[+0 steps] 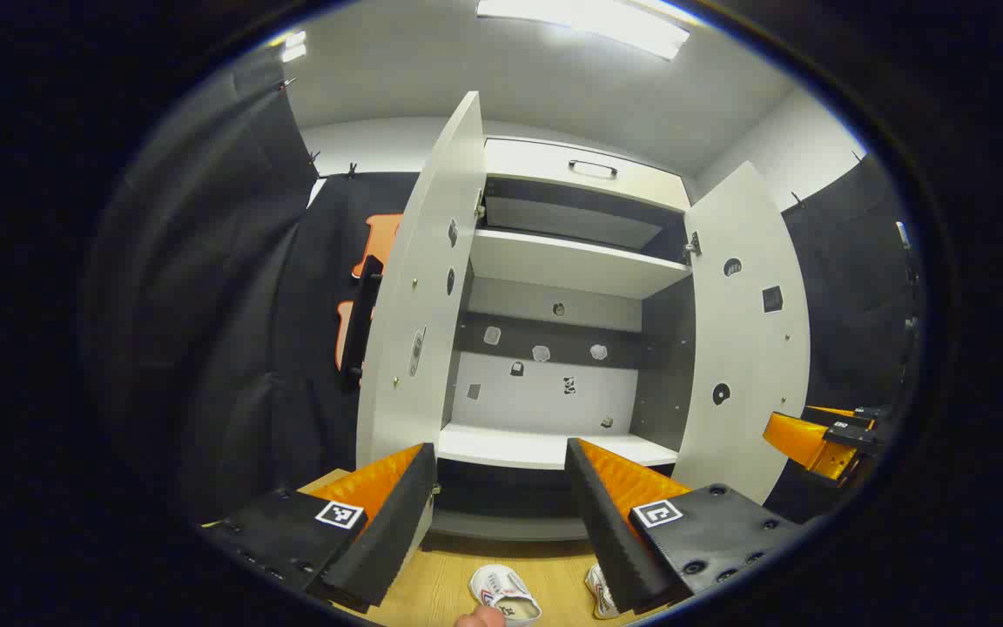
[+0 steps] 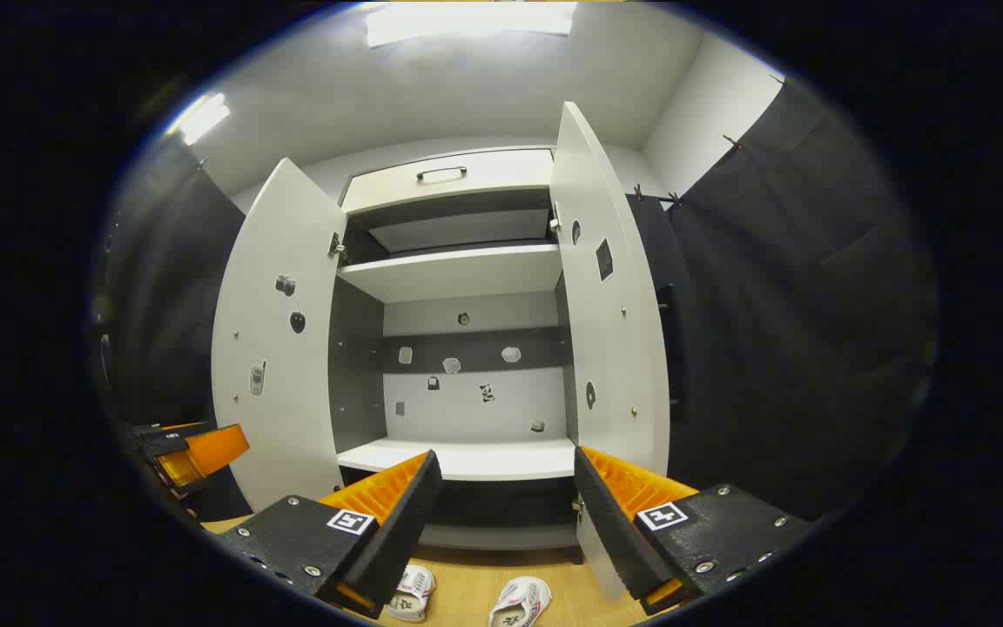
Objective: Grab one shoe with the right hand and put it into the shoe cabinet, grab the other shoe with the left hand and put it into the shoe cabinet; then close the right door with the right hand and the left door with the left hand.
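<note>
Both claws, the left claw (image 1: 500, 514) and the right claw (image 2: 506, 522), gape wide, holding nothing. Below them, before the shoe cabinet (image 2: 458, 270), two white shoes (image 2: 520, 603) with red-and-blue trim lie on the wooden floor (image 2: 467, 588); any branding seems too blurred to read. The left door (image 2: 279, 331) and the right door (image 2: 610, 296) stand open.

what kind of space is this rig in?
Likely an indoor recording booth, not a home: black cloth walls, a ceiling light, and a lone white shoe cabinet with both doors open on a wooden floor.
</note>
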Available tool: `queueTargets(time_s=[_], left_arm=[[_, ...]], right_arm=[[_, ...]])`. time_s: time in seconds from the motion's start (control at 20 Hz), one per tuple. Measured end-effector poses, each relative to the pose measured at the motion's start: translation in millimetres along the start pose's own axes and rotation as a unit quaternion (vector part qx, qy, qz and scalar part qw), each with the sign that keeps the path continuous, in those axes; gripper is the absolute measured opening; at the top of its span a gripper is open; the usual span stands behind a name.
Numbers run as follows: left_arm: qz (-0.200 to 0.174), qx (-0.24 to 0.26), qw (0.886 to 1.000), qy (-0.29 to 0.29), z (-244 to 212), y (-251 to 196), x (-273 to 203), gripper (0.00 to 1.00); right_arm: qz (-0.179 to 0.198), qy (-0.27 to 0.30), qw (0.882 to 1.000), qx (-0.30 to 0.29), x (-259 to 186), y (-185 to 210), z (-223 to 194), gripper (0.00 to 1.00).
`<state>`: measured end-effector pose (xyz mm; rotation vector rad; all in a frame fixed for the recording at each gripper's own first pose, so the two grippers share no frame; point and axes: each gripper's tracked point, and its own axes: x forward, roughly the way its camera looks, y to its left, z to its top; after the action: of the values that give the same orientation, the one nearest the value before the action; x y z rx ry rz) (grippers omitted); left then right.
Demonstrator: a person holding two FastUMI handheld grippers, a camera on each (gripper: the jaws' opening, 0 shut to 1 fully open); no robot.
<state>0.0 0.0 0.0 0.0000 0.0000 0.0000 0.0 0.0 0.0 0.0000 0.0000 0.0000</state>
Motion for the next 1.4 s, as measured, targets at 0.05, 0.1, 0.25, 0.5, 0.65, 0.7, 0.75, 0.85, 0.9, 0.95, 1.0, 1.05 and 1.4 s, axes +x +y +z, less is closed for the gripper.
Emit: queueTargets(time_s=[0.05, 0.1, 0.25, 0.5, 0.65, 0.7, 0.75, 0.85, 0.9, 0.95, 1.0, 1.05, 1.4], left_arm=[[0.002, 0.0, 1.0, 0.002, -7, 0, 0, 0.96], [0.004, 0.002, 1.0, 0.007, -12, -1, -1, 0.96], [0.011, 0.004, 1.0, 0.013, -20, -2, -3, 0.96], [0.013, 0.008, 1.0, 0.015, -23, -4, -3, 0.96], [0.013, 0.011, 1.0, 0.017, -24, -9, -6, 0.96], [0.012, 0.011, 1.0, 0.017, -23, -9, -6, 0.96], [0.012, 0.01, 1.0, 0.017, -24, -11, -7, 0.96], [0.013, 0.009, 1.0, 0.018, -24, -12, -9, 0.96], [0.014, 0.009, 1.0, 0.017, -23, -12, -10, 0.96], [0.014, 0.008, 1.0, 0.016, -23, -12, -11, 0.96], [0.014, 0.008, 1.0, 0.015, -22, -11, -11, 0.96], [0.016, 0.008, 1.0, 0.014, -23, -11, -11, 0.99], [0.02, 0.006, 1.0, 0.014, -23, -6, -12, 0.96]], right_arm=[[-0.002, 0.004, 1.0, 0.001, -2, -3, -6, 0.94], [-0.002, 0.007, 1.0, 0.004, -4, -5, -11, 0.94], [0.005, 0.013, 1.0, 0.003, -6, -10, -21, 0.94], [0.001, -0.006, 1.0, -0.019, -6, -17, -12, 0.94], [0.009, -0.018, 1.0, -0.023, -8, -11, -6, 0.94], [0.011, -0.02, 0.999, -0.027, -9, -10, -5, 0.94], [0.013, -0.023, 0.999, -0.03, -9, -9, -3, 0.94], [0.016, -0.027, 0.999, -0.035, -10, -6, -1, 0.94], [0.019, -0.028, 0.999, -0.035, -10, -5, 0, 0.94], [0.02, -0.029, 0.999, -0.035, -10, -4, 1, 0.94], [0.021, -0.032, 0.999, -0.035, -11, -3, 3, 0.94], [0.021, -0.033, 0.999, -0.035, -10, -3, 4, 0.94], [0.015, -0.034, 0.998, -0.049, -5, -2, 4, 0.94]])
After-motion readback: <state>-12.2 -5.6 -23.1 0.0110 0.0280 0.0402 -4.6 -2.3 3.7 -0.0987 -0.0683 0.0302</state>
